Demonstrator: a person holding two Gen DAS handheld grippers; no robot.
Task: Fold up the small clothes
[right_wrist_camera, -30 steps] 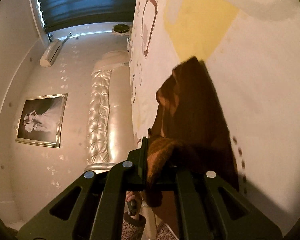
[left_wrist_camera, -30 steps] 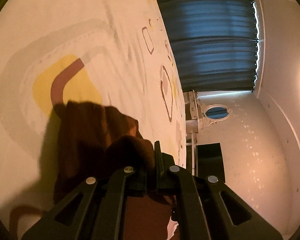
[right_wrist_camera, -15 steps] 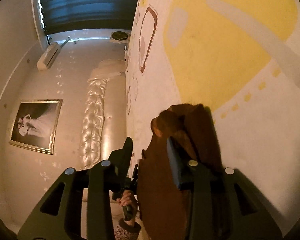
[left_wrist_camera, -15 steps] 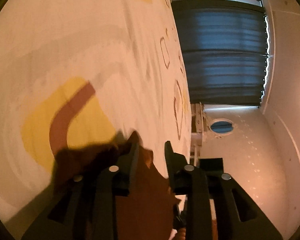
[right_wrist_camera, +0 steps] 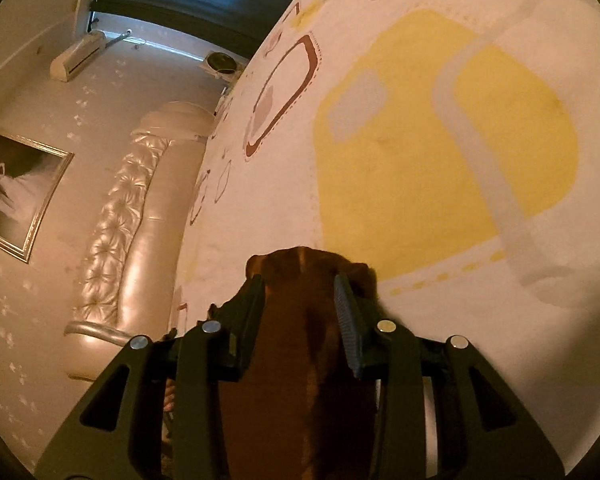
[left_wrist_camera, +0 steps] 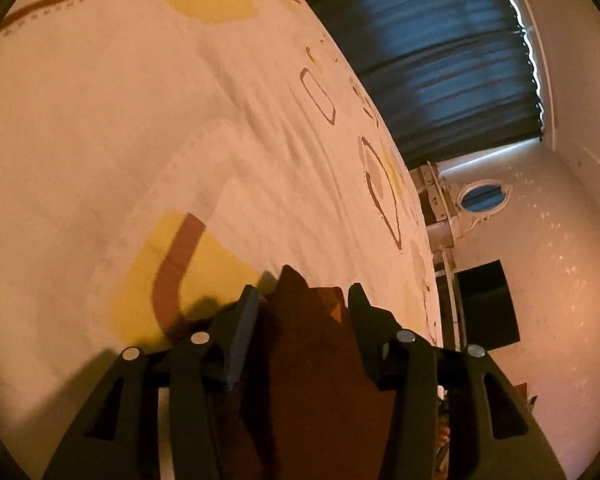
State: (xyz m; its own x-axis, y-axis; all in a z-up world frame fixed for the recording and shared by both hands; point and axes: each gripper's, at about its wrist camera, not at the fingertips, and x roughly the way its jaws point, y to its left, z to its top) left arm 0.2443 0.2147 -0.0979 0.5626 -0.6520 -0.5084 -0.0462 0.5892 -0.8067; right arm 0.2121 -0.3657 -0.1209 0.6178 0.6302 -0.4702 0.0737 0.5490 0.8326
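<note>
Two wrist views, one brown garment. Left wrist view: left gripper [left_wrist_camera: 300, 304] has its jaws spread wide, nothing clamped; the brown garment [left_wrist_camera: 312, 360] lies between and under the two fingers on the patterned bedsheet [left_wrist_camera: 220, 120], its pointed far edge poking just past the fingertips. Cloth runs from the fingertips back toward the camera, so its long axis follows the gripper's own axis. Whether the fingers touch the cloth cannot be told from this angle. A yellow patch with a brown stripe [left_wrist_camera: 176, 264] sits just left of the garment; dark curtain [left_wrist_camera: 440, 60] and a round wall mirror [left_wrist_camera: 482, 198] lie beyond the bed edge. Right wrist view: right gripper [right_wrist_camera: 300, 288] is likewise wide open and holds nothing; the same garment [right_wrist_camera: 300, 360] fills the gap between its fingers, rounded far end just past the tips, near the lower edge of a large yellow patch [right_wrist_camera: 400, 168]. Tufted headboard [right_wrist_camera: 116, 232] and a framed picture [right_wrist_camera: 16, 192] are off to the left. Judgement: garment lies flat on the bed directly below both grippers, neither arm clearly nearer. Next fold likely needs a regrasp at an edge, with each gripper coming down along the cloth's length rather than across it.
</note>
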